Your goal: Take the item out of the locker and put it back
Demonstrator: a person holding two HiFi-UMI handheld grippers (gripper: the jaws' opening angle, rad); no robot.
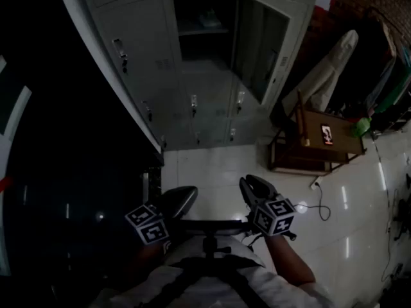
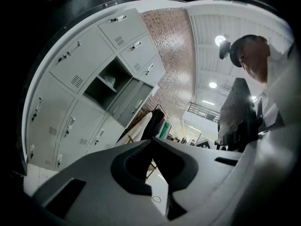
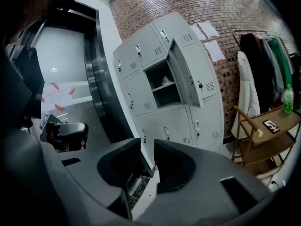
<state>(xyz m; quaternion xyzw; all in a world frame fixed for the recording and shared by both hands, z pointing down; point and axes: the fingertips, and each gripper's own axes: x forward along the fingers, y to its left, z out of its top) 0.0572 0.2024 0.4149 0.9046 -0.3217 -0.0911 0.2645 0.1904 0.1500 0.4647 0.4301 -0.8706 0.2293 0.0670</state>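
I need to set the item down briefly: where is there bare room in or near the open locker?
Inside the open locker, the space under the shelf looks bare; an item lies above the shelf. The white floor between lockers and wooden cart is free. The cart top is bare between phone and green bottle. Crowded: the clothes rack beyond.

I look down on a white tiled floor (image 1: 212, 172) carrying the locker bank (image 1: 148, 50), a wooden desk (image 1: 343, 144) and a loose cable (image 1: 321, 207). The desk holds a phone (image 1: 327, 133) and a green bottle (image 1: 360, 126) (at one end). The open compartment's shelf (image 1: 192, 31) bears a pale item (image 1: 209, 20).
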